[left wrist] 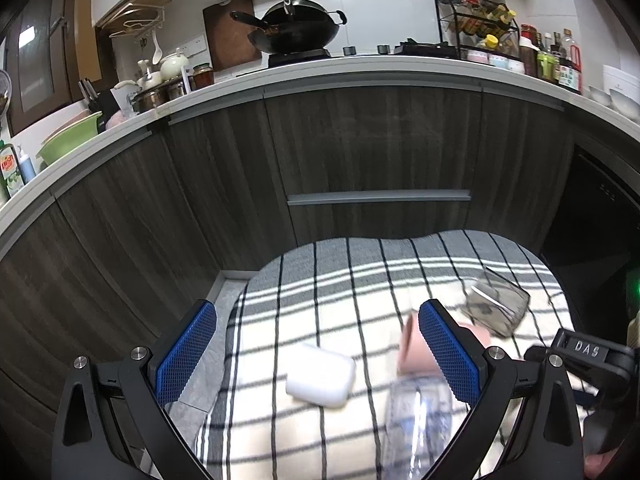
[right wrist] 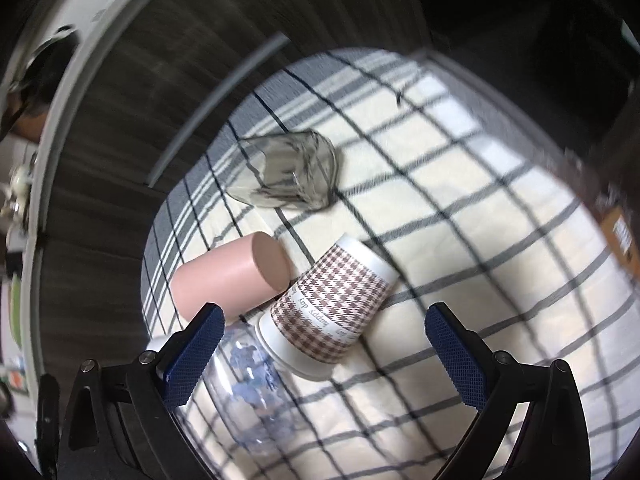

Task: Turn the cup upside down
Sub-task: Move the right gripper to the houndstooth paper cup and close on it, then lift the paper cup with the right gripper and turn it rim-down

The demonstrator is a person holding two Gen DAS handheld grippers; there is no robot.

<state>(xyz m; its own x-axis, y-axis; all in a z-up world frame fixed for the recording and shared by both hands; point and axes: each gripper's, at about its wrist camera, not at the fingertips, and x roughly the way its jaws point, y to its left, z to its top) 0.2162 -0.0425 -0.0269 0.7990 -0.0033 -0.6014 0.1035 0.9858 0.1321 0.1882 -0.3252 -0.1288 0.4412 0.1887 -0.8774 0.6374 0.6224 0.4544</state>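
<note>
Several cups lie on their sides on a checked cloth (right wrist: 460, 208). A houndstooth paper cup (right wrist: 332, 304) lies just ahead of my right gripper (right wrist: 324, 332), which is open and empty above it. A pink cup (right wrist: 228, 276) lies to its left, a smoky glass (right wrist: 288, 172) farther off, and a clear plastic cup with blue print (right wrist: 248, 384) close by the left finger. My left gripper (left wrist: 316, 332) is open and empty over the cloth (left wrist: 340, 280). The pink cup (left wrist: 412, 344), clear cup (left wrist: 416, 420) and glass (left wrist: 496, 304) show near its right finger.
A white earbud case (left wrist: 320, 376) lies on the cloth between the left fingers. Dark wood cabinets (left wrist: 360, 152) and a white counter edge (left wrist: 240, 80) stand behind, with a wok (left wrist: 300, 28) and bottles. The right gripper's body (left wrist: 588, 356) shows at right.
</note>
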